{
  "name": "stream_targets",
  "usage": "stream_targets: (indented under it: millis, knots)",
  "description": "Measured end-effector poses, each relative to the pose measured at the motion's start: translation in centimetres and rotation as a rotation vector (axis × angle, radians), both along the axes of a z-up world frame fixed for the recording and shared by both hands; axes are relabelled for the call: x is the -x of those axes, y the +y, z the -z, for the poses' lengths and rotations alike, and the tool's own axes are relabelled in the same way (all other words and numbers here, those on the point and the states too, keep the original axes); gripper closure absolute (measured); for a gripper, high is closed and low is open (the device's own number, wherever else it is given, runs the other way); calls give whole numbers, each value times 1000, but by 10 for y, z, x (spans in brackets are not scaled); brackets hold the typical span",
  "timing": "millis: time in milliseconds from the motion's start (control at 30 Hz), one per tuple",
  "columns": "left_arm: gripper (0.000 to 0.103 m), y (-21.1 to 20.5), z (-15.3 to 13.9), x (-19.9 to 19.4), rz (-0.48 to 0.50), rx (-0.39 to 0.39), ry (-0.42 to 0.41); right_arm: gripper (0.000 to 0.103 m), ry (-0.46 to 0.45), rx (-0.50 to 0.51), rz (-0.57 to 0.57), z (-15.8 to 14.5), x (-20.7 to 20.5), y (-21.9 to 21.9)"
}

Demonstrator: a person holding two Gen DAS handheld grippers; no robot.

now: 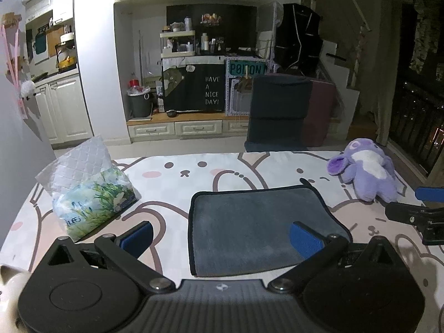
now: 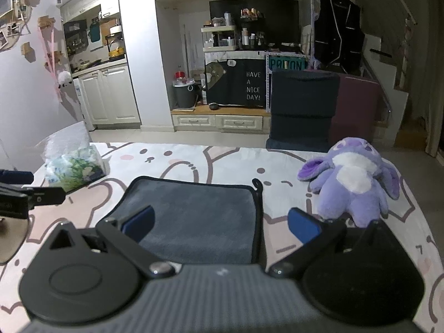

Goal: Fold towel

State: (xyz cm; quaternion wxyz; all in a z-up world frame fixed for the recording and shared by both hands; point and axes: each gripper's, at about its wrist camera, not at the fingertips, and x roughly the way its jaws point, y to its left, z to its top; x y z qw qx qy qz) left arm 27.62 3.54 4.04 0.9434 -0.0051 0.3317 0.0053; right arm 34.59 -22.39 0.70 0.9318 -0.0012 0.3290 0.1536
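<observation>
Towel (image 1: 258, 227) lies flat near my table edge, maybe folded once; left gripper (image 1: 222, 236) and right gripper (image 2: 220, 223) hover spread, empty.

Towel (image 1: 260, 227) mid-table, tissue pack (image 1: 91, 194) to left, plush toy (image 1: 366, 172) to right.

A dark cloth panel (image 1: 194, 87) hanging over the cabinet front at twelve o'clock carried white letters reading "HAVE A NICE DAY!". Just beside it, toward one o'clock, a teal sign (image 1: 246, 69) read "POISON", partly blocked. The tissue pack (image 1: 94, 197) at ten o'clock bore print too blurred to read.
</observation>
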Motion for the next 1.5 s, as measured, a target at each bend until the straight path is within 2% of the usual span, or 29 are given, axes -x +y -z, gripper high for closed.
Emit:
stream_targets:
  millis: [700,1167,1500]
  knots:
    - [0,-15,-37,87,21,1,-70,0,-64,-18,-28,-36,88,-10]
    - [0,-24,-34,132,50,-26,-85,0,-92,-24,-48,-37,135,-18]
    - [0,-21,-31,157,38,-27,-104,0,-97,-16,-53,-36,164,-22]
